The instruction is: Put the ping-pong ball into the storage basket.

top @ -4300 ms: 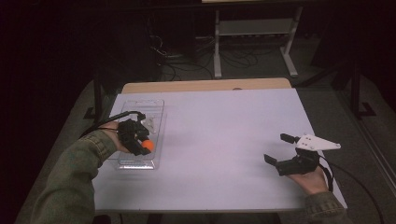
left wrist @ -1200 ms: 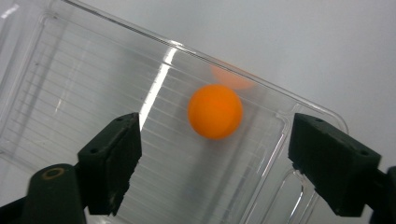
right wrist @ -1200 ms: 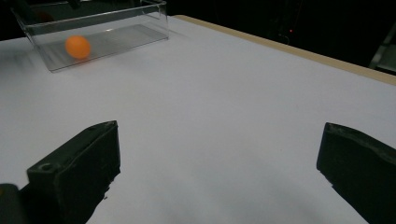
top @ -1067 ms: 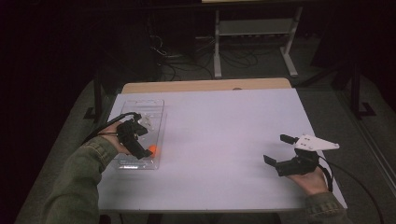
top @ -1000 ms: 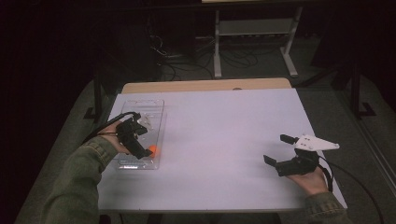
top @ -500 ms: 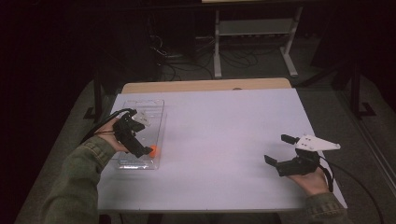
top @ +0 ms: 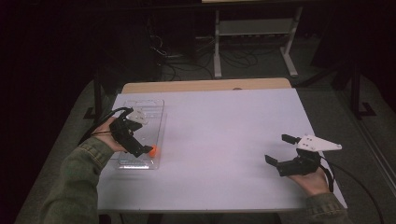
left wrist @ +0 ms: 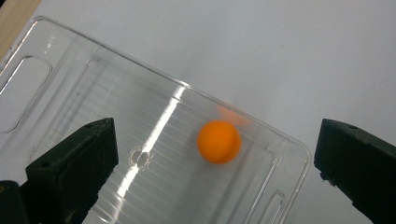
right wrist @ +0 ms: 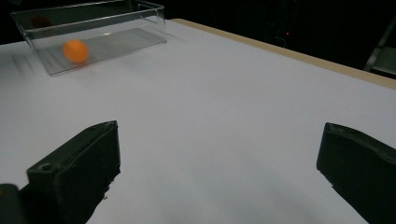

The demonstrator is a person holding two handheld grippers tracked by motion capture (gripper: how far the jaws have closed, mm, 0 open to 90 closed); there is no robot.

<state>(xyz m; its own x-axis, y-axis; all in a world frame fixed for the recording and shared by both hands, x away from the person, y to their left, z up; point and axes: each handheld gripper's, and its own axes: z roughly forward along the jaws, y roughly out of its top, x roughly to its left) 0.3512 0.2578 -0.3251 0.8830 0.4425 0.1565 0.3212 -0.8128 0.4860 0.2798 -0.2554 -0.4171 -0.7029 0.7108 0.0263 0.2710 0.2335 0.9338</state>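
Left gripper [left wrist: 219, 186] hangs over the clear tray [left wrist: 56, 121], jaws spread wide, nothing held. One orange ball [left wrist: 219, 142] lies on the tray floor, dead ahead between the jaws (round, so no long axis), near the tray's right wall. Right gripper [top: 286, 155] sits well apart across the table [top: 224, 121], also spread, empty. Left hand is nearer. Count: one ball, one tray.

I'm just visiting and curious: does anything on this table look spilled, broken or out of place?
Nothing stands out. The orange ball lies inside the clear tray, which sits flat and looks intact. The left gripper above it and the right gripper are both open.
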